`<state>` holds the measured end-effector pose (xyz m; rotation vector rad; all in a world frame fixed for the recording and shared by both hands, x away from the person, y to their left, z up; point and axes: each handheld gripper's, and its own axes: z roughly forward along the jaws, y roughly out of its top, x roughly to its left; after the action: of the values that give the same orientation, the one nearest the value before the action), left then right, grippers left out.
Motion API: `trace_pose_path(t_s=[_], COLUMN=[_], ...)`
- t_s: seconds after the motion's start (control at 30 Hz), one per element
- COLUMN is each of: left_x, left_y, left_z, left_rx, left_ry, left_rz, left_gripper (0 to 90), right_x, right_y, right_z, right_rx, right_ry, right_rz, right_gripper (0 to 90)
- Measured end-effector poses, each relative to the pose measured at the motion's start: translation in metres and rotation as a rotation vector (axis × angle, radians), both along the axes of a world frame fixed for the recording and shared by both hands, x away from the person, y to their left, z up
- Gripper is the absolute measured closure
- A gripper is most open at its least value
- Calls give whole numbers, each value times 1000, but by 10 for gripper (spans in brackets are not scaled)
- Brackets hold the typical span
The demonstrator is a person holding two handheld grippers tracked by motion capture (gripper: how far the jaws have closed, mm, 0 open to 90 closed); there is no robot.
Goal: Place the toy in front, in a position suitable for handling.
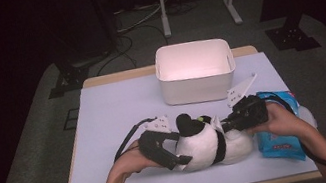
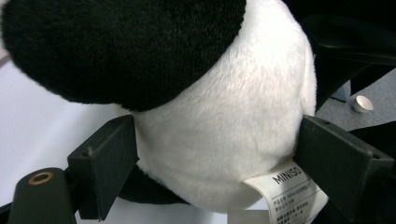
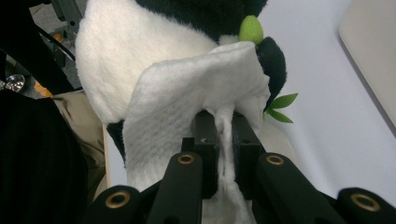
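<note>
A black-and-white panda plush [image 1: 206,146] lies on its side near the table's front edge. My left gripper [image 1: 179,146] straddles its left end. In the left gripper view the jaws stand wide on either side of the round white body [image 2: 210,126], touching the fur without denting it; a sewn label [image 2: 289,189] hangs by the right jaw. My right gripper [image 1: 224,126] comes in from the right. It is shut [image 3: 225,126] on a fold of the plush's white fabric [image 3: 187,93], near a green nub [image 3: 251,29] and green leaves [image 3: 280,108].
A white rectangular bin [image 1: 195,71] stands at the back middle of the lavender table top [image 1: 113,110]. A blue packet [image 1: 279,143] lies under my right hand at the right edge. Stand legs and cables sit on the floor beyond the table.
</note>
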<state>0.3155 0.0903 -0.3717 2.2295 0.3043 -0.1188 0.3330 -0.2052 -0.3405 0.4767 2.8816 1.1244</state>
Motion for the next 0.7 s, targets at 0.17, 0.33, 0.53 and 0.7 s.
trace_pose_path(t_s=[0.17,0.33,0.53,0.7], left_x=[-1,0,-1,-1], left_y=[-7,-4,-1,1], left_z=[-8,-8,4,21], left_rx=[31,7,8,23], left_ry=[-11,-30,-92,-129], left_rz=[-6,3,11,8], left_gripper=[97,204,313,329], right_x=[0,-1,-2,-2], right_y=[0,-1,0,-3], right_z=[0,0,3,6], right_rx=[-3,1,18,60], right_ry=[-3,-2,-10,-9], right_rz=[-6,-13,-10,-22], right_gripper=[836,836,836,835])
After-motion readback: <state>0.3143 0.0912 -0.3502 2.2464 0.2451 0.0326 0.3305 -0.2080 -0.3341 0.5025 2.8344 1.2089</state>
